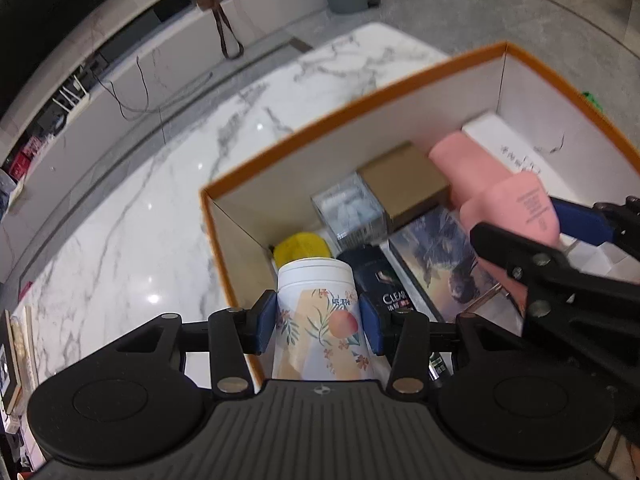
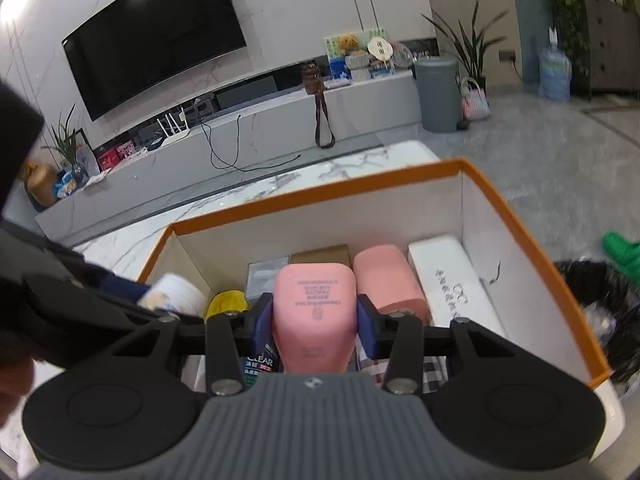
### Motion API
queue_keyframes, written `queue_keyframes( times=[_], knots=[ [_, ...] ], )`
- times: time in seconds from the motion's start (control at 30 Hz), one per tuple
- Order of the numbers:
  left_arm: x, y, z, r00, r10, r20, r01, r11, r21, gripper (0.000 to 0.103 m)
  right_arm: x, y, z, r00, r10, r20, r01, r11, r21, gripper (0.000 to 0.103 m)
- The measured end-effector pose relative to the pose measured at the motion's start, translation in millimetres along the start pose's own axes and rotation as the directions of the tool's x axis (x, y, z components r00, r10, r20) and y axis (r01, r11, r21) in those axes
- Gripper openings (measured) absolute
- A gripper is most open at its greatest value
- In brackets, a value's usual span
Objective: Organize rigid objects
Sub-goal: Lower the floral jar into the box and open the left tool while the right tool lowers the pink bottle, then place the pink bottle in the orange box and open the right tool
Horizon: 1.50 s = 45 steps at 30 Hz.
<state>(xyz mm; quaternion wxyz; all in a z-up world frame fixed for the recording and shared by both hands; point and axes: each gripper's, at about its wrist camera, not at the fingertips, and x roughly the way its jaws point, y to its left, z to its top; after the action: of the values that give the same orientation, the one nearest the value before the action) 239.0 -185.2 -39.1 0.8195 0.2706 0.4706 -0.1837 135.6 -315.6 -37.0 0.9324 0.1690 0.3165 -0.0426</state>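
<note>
My left gripper (image 1: 319, 322) is shut on a white floral canister (image 1: 320, 312), held over the near left corner of the orange-rimmed box (image 1: 352, 118). The right gripper (image 2: 314, 322) is shut on a pink bottle (image 2: 314, 312), bottom end forward, over the box's (image 2: 320, 202) middle. In the left wrist view the same pink bottle (image 1: 516, 208) and right gripper (image 1: 560, 236) enter from the right. The canister (image 2: 176, 294) shows at the left in the right wrist view.
Inside the box lie a pink roll (image 2: 386, 280), a white long carton (image 2: 448, 276), a brown carton (image 1: 404, 184), a clear packet (image 1: 348, 210), a yellow item (image 1: 302, 246), a black CLEAR bottle (image 1: 384, 280) and a picture book (image 1: 444, 260). The box stands on a marble table (image 1: 160, 208). A black bin (image 2: 600, 300) stands at right.
</note>
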Motion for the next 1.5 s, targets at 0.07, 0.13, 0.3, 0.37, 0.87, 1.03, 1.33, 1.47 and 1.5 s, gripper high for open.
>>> queue_keyframes(
  times=[0.07,0.13,0.3,0.37,0.87,1.03,1.33,1.47,1.5],
  knots=[
    [7,-2,0,1.000,0.014,-0.026,-0.014,1.000,0.003,0.051,3,0,-1,1.000,0.003,-0.006,-0.003,1.000,0.007,0.043],
    [14,-4,0,0.998,0.044,-0.052,-0.043,0.999,0.016,0.051,4,2,-2,1.000,0.014,-0.009,-0.014,1.000,0.005,0.043],
    [18,-12,2,0.992,0.102,-0.072,-0.099,0.994,0.050,0.051,11,-1,1,1.000,0.004,-0.026,-0.003,1.000,0.026,0.043],
    [19,-14,2,0.991,0.115,-0.073,-0.110,0.992,0.062,0.051,11,-2,1,1.000,0.003,-0.030,-0.002,0.999,0.033,0.043],
    [-5,5,0,0.998,0.033,0.050,-0.035,0.999,0.037,0.066,17,-7,1,0.998,0.036,-0.055,-0.033,0.998,0.058,0.043],
    [-26,24,-4,0.989,-0.034,0.143,0.042,0.997,-0.058,0.056,19,-11,0,0.996,0.054,-0.071,-0.048,0.996,0.080,0.043],
    [-55,46,-23,0.966,0.013,0.257,0.038,0.980,-0.194,0.053,25,-5,-1,0.988,0.090,-0.123,-0.082,0.994,0.071,0.043],
    [-59,53,-37,0.961,0.039,0.273,0.033,0.967,-0.253,0.053,26,-2,1,0.983,0.104,-0.150,-0.095,0.993,0.063,0.043],
    [-58,57,-40,0.961,0.031,0.274,0.046,0.962,-0.269,0.053,27,0,3,0.980,0.114,-0.162,-0.106,0.993,0.058,0.044]
  ],
)
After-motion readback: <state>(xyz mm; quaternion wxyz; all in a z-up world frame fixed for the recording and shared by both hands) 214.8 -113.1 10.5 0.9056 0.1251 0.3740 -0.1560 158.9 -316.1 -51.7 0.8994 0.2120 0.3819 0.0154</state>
